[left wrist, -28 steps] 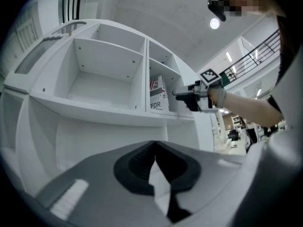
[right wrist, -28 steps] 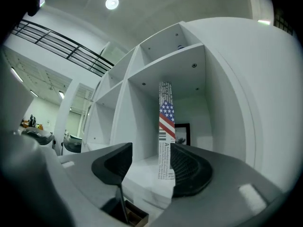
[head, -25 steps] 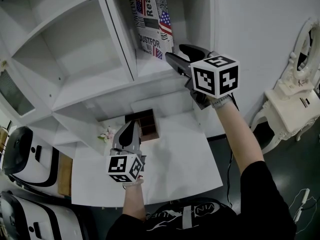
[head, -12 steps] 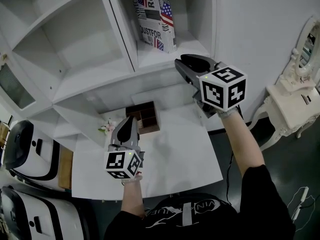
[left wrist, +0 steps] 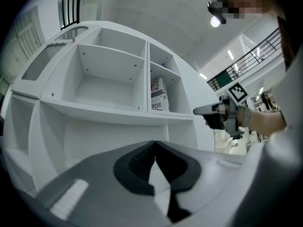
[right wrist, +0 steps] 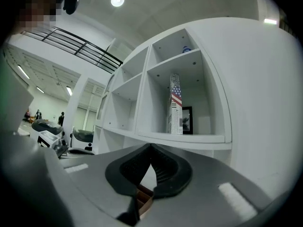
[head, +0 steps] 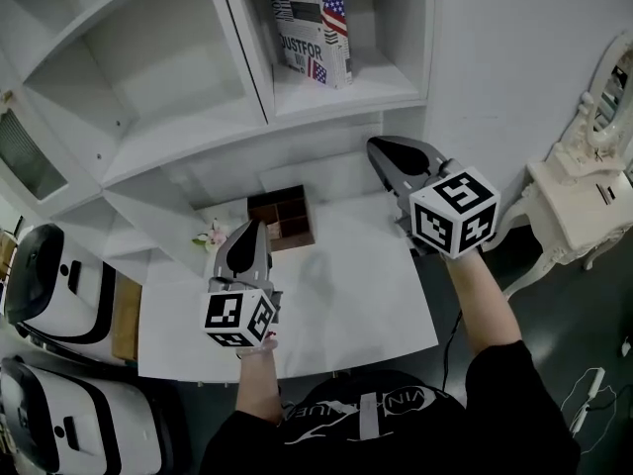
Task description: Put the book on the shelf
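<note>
Head view puts our left tool [head: 249, 230] and right tool [head: 378, 146] over the white desk [head: 346, 305], both clenched tight on nothing. Beyond them, up and ahead of the right tool, which is the nearer one, the flag-and-newsprint-covered book [head: 312, 23] stands upright in the right-hand bay of the white compartment shelf [head: 336, 92]. Its long axis is vertical and it is clear of both tools. We judge the placing done.

White cubby shelf unit [head: 341, 95]: a flag-and-newsprint-covered book [head: 312, 23] stands upright in its right compartment. Below it, a white tabletop [head: 351, 310] carries a brown divided wooden box [head: 282, 221] and small pink flowers [head: 210, 237].
</note>
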